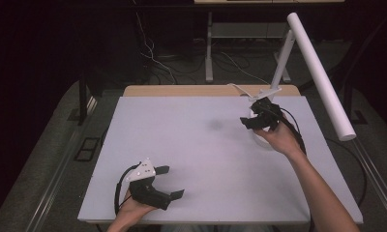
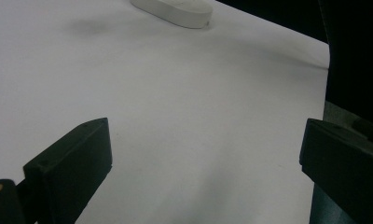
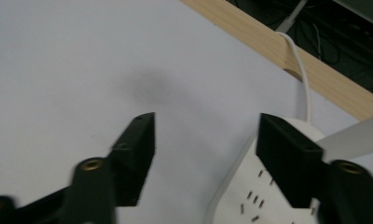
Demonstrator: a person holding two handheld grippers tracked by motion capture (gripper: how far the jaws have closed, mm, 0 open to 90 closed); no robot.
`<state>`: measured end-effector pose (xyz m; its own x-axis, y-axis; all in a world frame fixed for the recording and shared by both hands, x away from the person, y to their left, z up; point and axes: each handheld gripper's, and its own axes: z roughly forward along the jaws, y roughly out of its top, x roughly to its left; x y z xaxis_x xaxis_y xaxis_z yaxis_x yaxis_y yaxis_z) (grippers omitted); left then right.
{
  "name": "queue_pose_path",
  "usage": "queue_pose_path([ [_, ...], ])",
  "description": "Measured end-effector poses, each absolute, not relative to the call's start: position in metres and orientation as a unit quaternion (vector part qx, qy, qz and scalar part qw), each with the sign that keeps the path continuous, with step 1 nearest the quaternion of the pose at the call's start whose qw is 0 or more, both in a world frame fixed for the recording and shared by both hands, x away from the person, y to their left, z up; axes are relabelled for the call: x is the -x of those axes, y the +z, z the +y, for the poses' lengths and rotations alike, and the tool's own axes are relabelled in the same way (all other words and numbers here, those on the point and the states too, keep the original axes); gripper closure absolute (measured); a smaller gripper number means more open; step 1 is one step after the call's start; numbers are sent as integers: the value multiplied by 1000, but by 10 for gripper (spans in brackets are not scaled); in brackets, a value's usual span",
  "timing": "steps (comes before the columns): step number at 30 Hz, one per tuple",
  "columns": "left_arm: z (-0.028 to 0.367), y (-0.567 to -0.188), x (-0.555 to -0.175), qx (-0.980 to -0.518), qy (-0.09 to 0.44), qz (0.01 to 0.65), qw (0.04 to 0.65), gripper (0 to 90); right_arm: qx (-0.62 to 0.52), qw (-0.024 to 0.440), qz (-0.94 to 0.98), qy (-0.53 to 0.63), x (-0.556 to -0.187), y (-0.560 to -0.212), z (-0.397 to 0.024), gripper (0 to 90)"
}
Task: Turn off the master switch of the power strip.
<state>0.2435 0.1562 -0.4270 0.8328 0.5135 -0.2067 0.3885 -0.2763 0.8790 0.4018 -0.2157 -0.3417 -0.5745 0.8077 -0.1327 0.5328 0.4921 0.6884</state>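
Note:
My left gripper (image 1: pixel 172 181) is held low over the front left of the white table mat (image 1: pixel 196 135), open, with nothing between its jaws (image 2: pixel 203 154). My right gripper (image 1: pixel 248 121) hovers at the back right, also open and empty (image 3: pixel 208 149). Its right jaw hangs over the end of a white power strip (image 3: pixel 250 196) with small slots in its top. The same strip (image 1: pixel 263 142) lies mostly hidden under the right hand. From the left gripper view the strip (image 2: pixel 173 9) appears far off as a white oval.
A white desk lamp (image 1: pixel 322 72) with a long tube head rises at the back right. A white cable (image 3: pixel 303 79) runs from the strip over the wooden table edge (image 3: pixel 268 44). A faint dark smudge (image 1: pixel 215 124) marks the mat.

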Motion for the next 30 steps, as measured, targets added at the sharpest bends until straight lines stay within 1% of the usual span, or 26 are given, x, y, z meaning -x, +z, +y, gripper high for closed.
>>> queue_pose_path([
  [4, 156, -427, -244, -795, 59, 285, 532, 15, -406, 201, 831, 323, -382, -341, -224, 123],
  [6, 156, -427, -244, -795, 58, 285, 532, 14, -398, 196, 832, 333, -372, -341, -228, 95],
  [7, 156, -427, -244, -795, 58, 285, 532, 15, -397, 194, 831, 338, -368, -342, -230, 38],
  [8, 156, -427, -244, -796, 58, 285, 531, 14, -397, 185, 831, 343, -363, -342, -231, 1],
  [27, 155, -427, -245, -796, 58, 285, 531, 14, -407, 149, 805, 405, -292, -365, -254, 0],
  [30, 155, -427, -245, -796, 57, 285, 531, 13, -414, 135, 801, 412, -284, -369, -258, 0],
])
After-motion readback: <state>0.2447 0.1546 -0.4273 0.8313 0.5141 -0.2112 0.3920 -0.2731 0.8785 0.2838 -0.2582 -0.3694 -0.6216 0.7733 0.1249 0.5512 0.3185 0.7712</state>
